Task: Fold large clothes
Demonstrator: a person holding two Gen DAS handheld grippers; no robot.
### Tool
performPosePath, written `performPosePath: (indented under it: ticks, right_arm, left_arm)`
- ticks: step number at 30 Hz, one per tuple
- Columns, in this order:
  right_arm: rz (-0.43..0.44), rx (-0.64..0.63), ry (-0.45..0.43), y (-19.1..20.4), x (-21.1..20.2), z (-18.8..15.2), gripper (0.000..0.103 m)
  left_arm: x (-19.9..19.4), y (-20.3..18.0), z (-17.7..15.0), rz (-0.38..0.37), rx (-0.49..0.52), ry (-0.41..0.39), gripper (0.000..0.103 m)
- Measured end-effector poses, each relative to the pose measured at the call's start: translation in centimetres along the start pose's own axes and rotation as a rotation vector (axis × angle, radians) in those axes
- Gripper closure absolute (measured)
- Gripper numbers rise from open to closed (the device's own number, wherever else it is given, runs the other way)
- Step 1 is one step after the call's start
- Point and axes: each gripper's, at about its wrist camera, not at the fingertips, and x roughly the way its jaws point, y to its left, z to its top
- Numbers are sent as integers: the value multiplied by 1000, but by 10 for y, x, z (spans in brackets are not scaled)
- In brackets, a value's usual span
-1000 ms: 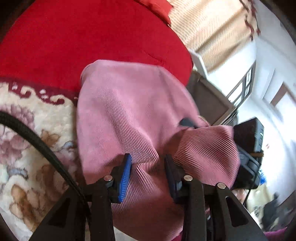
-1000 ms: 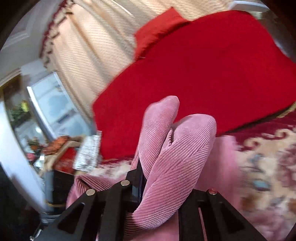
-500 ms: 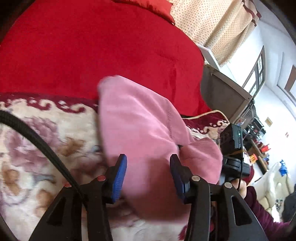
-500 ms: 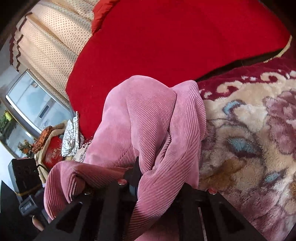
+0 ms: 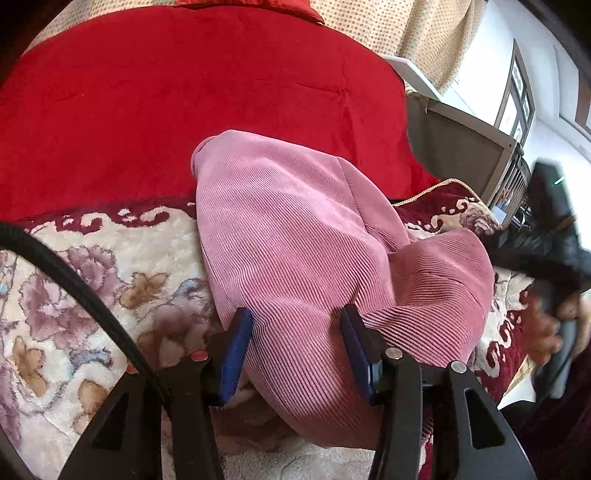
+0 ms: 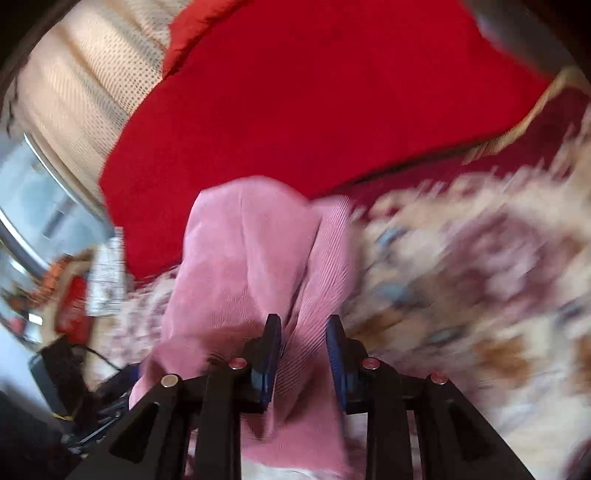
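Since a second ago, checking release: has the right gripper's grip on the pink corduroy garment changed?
Yes. The right gripper has opened; pink corduroy garment lies loose between its fingers, over the floral rug.

A floral cream-and-maroon blanket [image 5: 92, 266] lies below a red velvet cover [image 5: 184, 92]. Dotted beige curtains [image 5: 406, 26] hang behind. A black cable [image 5: 74, 280] crosses the blanket.

One pink ribbed corduroy garment [image 5: 295, 251] lies between the fingers of both hand-held grippers, two in all: left gripper [image 5: 295, 350], right gripper [image 6: 303, 350].
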Motion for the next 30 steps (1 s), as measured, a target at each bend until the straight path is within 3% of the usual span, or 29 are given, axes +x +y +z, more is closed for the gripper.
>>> performPosePath:
  ticks: [2, 4, 7, 9, 12, 13, 15, 17, 22, 26, 28, 30]
  right_arm:
    - [-33, -41, -82, 14, -27, 8, 74]
    - [34, -46, -139, 28, -45, 15, 74]
    - [84, -111, -46, 57, -30, 16, 74]
    - [36, -152, 69, 71, 2, 6, 74]
    - [-56, -153, 175, 56, 24, -20, 75]
    - [-57, -167, 179, 52, 22, -29, 75]
    - [-54, -197, 143, 40, 6, -51, 75]
    - [-75, -211, 133, 35, -1, -67, 75]
    - [-186, -354, 54, 47, 10, -94, 76]
    - [-122, -276, 91, 37, 9, -77, 75]
    - [-93, -250, 122, 36, 4, -60, 75]
    - [-74, -243, 78, 38, -7, -39, 75]
  left_arm:
    - [1, -1, 1, 3, 0, -1, 52]
    - [1, -3, 0, 8, 8, -4, 52]
    - [2, -5, 1, 15, 16, -5, 52]
    - [0, -3, 1, 15, 19, -6, 52]
    - [-1, -1, 1, 2, 16, -5, 46]
    - [-2, 1, 1, -4, 11, -2, 37]
    - [-3, 3, 3, -40, -2, 5, 31]
    - [-4, 1, 3, -61, -4, 8, 31]
    - [4, -20, -12, 26, 52, -11, 30]
    - [7, -1, -7, -12, -48, 27, 26]
    - [6, -2, -7, -5, -43, 24, 25]
    - [5, -7, -7, 11, -10, 16, 26]
